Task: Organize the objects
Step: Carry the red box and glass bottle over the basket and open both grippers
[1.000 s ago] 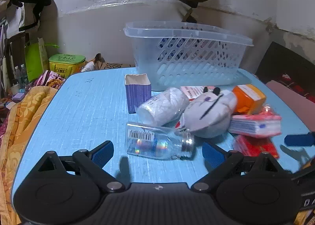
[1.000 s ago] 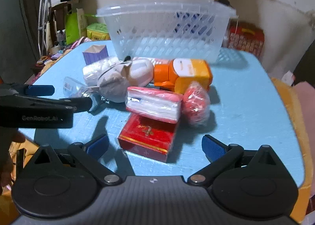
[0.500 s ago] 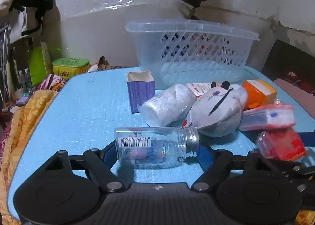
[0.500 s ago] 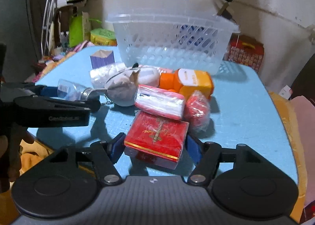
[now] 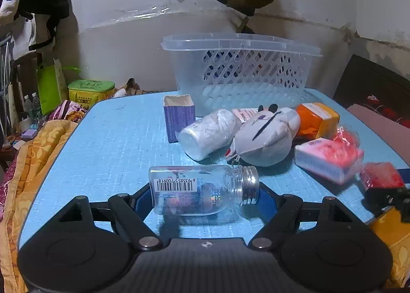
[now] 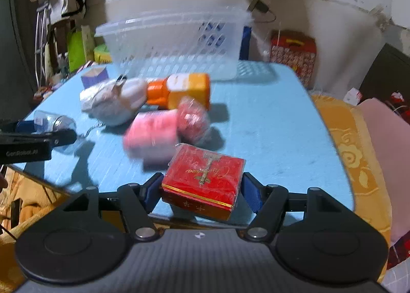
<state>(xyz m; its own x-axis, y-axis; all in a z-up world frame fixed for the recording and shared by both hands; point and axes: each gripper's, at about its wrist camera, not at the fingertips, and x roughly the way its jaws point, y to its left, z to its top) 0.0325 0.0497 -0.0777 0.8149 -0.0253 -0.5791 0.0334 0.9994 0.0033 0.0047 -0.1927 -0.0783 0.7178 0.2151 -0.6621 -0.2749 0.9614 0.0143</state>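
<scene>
A: How far along was the tidying?

B: Barely begun, by my reading. The basket (image 5: pixel 241 70) stood at twelve o'clock on the table (image 5: pixel 107 139); through its lattice I couldn't tell whether anything lay inside. Most of the clutter was outside it.

A: And the grippers?

B: The left gripper (image 5: pixel 205 198) was clamped on the bottle (image 5: pixel 202 191), which lay sideways between the pads, cap toward three o'clock, seemingly lifted just off the table. The right gripper (image 6: pixel 202 190) was closed on the red box (image 6: pixel 205 180), held tilted above the table's near edge.

A: What remained?

B: The purple cup (image 5: pixel 178 117) at eleven o'clock, the white roll (image 5: pixel 207 134), the plush (image 5: pixel 264 139), the orange bottle (image 5: pixel 316 120) and the pink packs (image 5: pixel 328 157) at two o'clock, all bunched before the basket.
</scene>
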